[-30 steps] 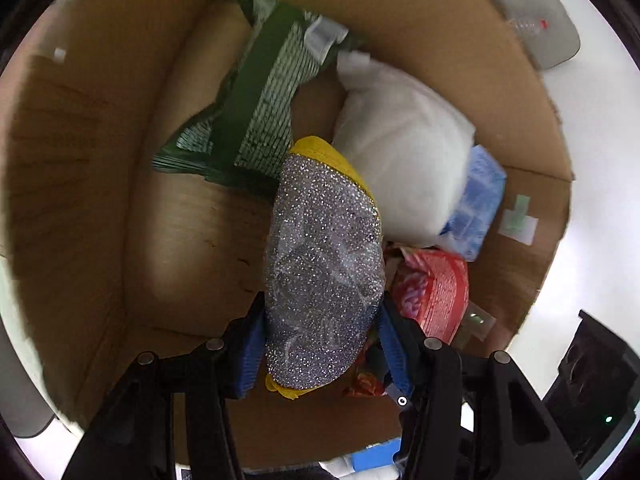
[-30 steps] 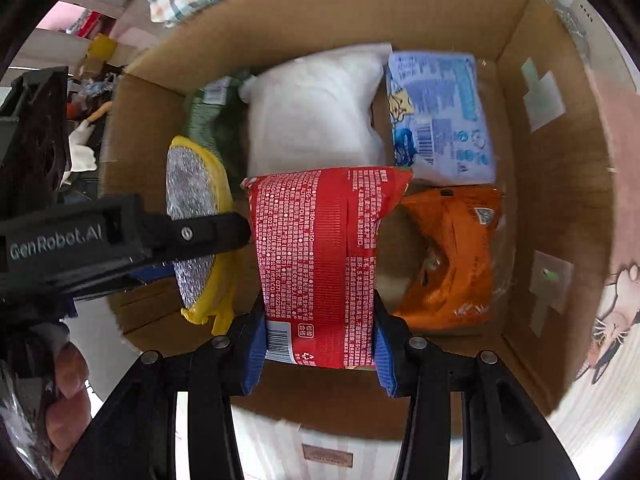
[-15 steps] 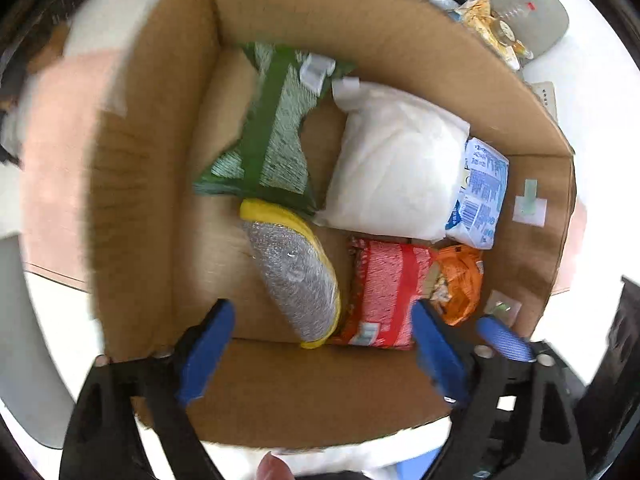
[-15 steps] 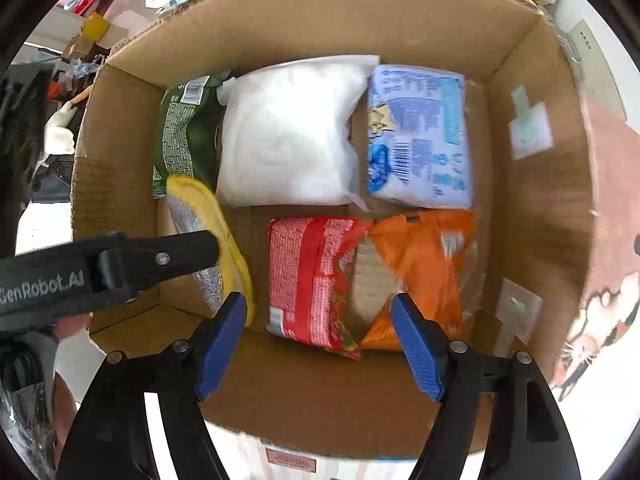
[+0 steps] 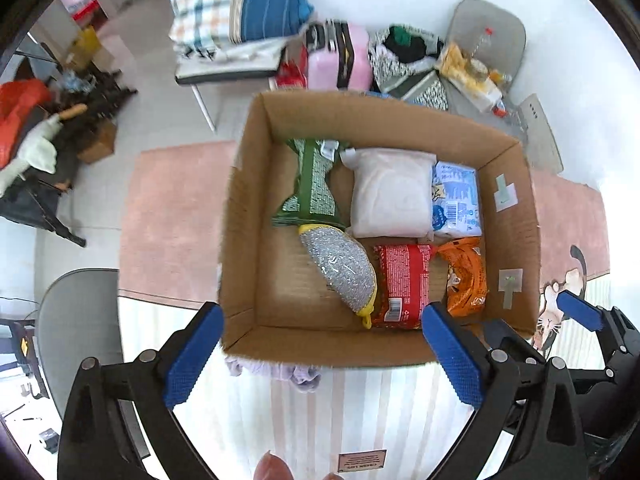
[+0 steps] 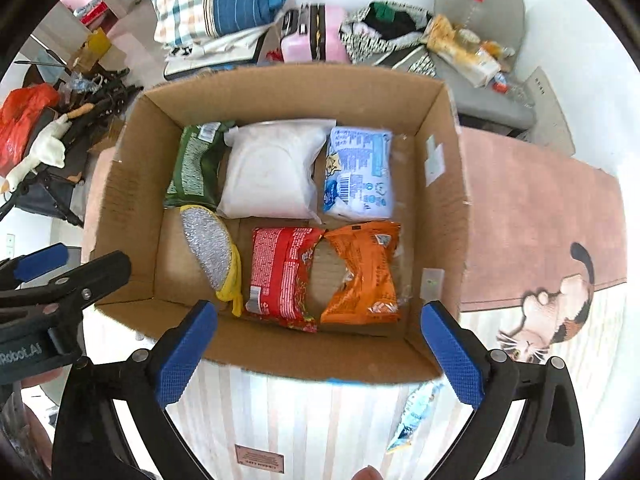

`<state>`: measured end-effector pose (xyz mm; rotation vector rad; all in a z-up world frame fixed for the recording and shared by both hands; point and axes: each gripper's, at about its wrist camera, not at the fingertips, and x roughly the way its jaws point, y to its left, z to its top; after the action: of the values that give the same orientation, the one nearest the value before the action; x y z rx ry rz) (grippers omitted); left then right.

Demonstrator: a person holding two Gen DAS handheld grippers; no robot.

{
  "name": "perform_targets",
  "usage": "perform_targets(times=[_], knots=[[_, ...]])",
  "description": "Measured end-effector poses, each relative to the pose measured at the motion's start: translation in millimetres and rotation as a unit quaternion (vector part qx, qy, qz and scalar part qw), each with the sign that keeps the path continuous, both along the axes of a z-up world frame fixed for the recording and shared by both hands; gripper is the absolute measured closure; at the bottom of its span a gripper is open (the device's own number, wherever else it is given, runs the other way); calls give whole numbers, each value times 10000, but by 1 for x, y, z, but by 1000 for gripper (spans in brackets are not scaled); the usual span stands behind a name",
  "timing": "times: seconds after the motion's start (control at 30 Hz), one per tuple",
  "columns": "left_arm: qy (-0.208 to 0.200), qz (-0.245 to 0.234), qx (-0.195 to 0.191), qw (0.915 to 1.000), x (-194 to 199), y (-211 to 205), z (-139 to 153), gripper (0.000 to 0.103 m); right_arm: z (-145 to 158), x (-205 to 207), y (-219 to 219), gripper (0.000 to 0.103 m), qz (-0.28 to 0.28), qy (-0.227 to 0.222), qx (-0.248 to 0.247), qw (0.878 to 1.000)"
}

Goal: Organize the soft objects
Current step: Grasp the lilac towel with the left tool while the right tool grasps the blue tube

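Both grippers, left gripper (image 5: pixel 320 350) and right gripper (image 6: pixel 318 354), are spread wide and holding nothing, hovering at the near edge of the cardboard box (image 6: pixel 288 84). Inside, the silver scrubber (image 6: pixel 208 246) lies beside the red packet (image 6: pixel 280 276), orange packet (image 6: pixel 364 272) in the near right corner.

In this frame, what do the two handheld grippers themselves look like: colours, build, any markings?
Both match: the left gripper and right gripper have black angular plastic arms with silver rivets at the joints, ending in flat blue textured finger pads. In the right wrist view the left gripper's body shows part of a white printed word ending "Robot.AI". A bare fingertip shows at the bottom edge; no sleeves or cables are visible.
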<state>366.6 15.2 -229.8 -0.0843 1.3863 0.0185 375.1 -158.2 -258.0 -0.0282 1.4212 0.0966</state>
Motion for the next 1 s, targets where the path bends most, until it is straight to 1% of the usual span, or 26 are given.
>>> perform_targets(times=[0.1, 0.17, 0.23, 0.33, 0.37, 0.4, 0.47, 0.5, 0.53, 0.63, 0.73, 0.83, 0.87, 0.93, 0.97, 1.0], knots=[[-28, 94, -176, 9998, -10, -1, 7, 1, 17, -13, -1, 0, 12, -149, 17, 9999], [-46, 99, -132, 9999, -17, 0, 13, 1, 24, -22, -1, 0, 8, -189, 52, 9998], [-167, 224, 0, 9996, -31, 2, 18, 1, 31, -31, -3, 0, -7, -298, 82, 9995], [-196, 467, 207, 9985, -58, 5, 7, 1, 38, -54, -16, 0, -212, -471, 125, 9986], [-192, 579, 256, 9978, -66, 7, 0, 1, 37, -60, -22, 0, -313, -498, 129, 9982], [-107, 768, 258, 9967, -75, 11, -14, 1, 34, -69, -30, 0, -470, -499, 131, 9976], [200, 936, 58, 9954, -82, 15, -43, 1, 18, -92, -54, 0, -861, -291, 221, 9956], [359, 976, 22, 9946, -82, 15, -57, 1, 11, -99, -61, 0, -983, -197, 231, 9947], [545, 1003, 26, 9935, -81, 15, -75, 2, -2, -112, -74, 0, -1175, -53, 219, 9928], [711, 1083, 174, 9914, -78, 15, -107, 4, -33, -133, -99, 0, -1488, 202, -2, 9887], [877, 1290, 138, 9877, -67, 19, -137, 4, -69, -144, -121, 0, -1748, 561, -118, 9829], [1020, 1346, 227, 9854, -56, 20, -161, 4, -98, -143, -135, 0, -1872, 643, -317, 9797], [1066, 1328, 275, 9850, -52, 19, -167, 4, -108, -141, -137, 0, -1851, 688, -488, 9791], [1119, 1304, 403, 9843, -47, 18, -179, 4, -125, -137, -138, 0, -1776, 827, -678, 9783], [1116, 1308, 428, 9842, -46, 18, -183, 5, -130, -136, -138, 0, -1756, 858, -724, 9780], [1087, 1291, 541, 9842, -46, 18, -184, 10, -137, -134, -137, 1, -1701, 909, -803, 9779]])
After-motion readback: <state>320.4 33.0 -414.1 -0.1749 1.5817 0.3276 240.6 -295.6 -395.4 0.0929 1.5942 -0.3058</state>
